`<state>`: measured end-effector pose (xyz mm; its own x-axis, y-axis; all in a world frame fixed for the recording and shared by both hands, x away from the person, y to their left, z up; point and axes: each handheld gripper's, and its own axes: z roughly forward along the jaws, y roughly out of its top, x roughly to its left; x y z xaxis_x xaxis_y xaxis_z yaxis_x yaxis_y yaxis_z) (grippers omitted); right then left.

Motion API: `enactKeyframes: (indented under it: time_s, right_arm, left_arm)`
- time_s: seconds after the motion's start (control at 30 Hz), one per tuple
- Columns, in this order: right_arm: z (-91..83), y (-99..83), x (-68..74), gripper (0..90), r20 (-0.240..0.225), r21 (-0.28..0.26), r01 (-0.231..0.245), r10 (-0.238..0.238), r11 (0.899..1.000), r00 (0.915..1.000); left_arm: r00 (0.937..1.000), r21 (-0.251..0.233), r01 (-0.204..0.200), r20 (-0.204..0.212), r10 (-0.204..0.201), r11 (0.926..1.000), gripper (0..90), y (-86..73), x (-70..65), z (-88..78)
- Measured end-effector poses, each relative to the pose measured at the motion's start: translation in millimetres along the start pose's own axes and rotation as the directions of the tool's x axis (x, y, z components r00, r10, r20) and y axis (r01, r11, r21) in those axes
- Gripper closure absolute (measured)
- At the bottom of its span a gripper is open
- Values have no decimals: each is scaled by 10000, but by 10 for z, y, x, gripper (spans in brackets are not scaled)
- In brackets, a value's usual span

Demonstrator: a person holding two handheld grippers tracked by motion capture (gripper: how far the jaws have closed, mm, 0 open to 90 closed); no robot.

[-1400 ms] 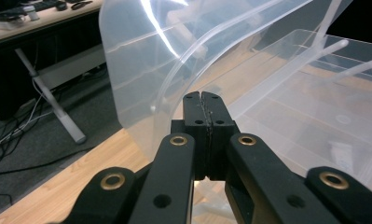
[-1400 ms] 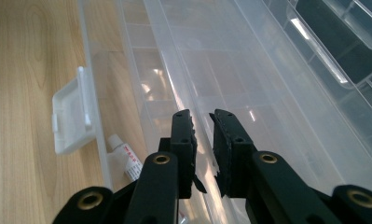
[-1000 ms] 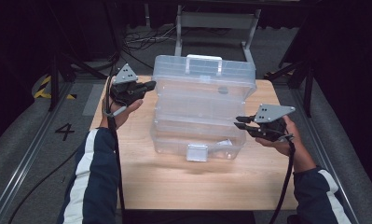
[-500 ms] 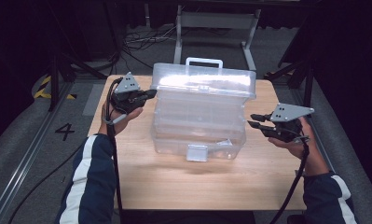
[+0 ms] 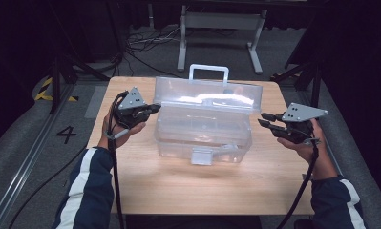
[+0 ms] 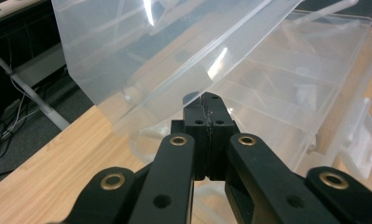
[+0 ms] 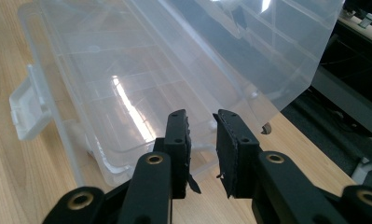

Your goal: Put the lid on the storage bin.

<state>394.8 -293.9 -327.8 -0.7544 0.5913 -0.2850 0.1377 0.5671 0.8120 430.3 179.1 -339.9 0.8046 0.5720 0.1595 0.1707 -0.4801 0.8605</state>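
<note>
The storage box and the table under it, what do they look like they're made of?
Storage box: likely clear glossy plastic; the dividers and table show through it and its raised lid catches bright glare. Table: wood or wood-look laminate, matte, pale with visible grain lines.

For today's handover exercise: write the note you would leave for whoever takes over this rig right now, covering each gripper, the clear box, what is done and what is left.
Left gripper: shut, empty, at the left end of the clear plastic box.
Right gripper: jaws slightly apart, empty, off the box's right end.
Box: mid-table, lid raised, latch hanging loose at the front.
Done: unlatched and lid lifted.
Left: probably to swing the lid fully back; the compartments look empty.
</note>
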Motion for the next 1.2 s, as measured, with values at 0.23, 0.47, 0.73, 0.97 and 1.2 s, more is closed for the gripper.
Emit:
enactKeyframes:
  time_s: [0.23, 0.47, 0.73, 0.97, 1.2]
  right_arm:
    - [41, -53, -4, 739, 61, 224, -132, 131, 9997, 9999]
    - [27, -95, 8, 742, 36, 112, -368, 367, 9993, 9993]
    - [55, -140, 67, 736, -214, 223, -401, 405, 9989, 9989]
    - [67, -195, 111, 727, -328, 374, -449, 462, 9983, 9984]
    - [101, -264, 150, 715, -491, 604, -518, 548, 9968, 9973]
  left_arm:
    - [10000, -19, 15, 34, -15, 10000, 900, -55, -40, 0]
    - [9996, 491, -266, 145, 259, 9984, 900, -97, -99, 0]
    - [9989, 786, -416, 238, 398, 9960, 900, -172, -171, -33]
    - [9988, 896, -376, 339, 346, 9953, 900, -262, -214, -25]
    - [9990, 1004, -340, 330, 308, 9944, 900, -354, -253, -26]
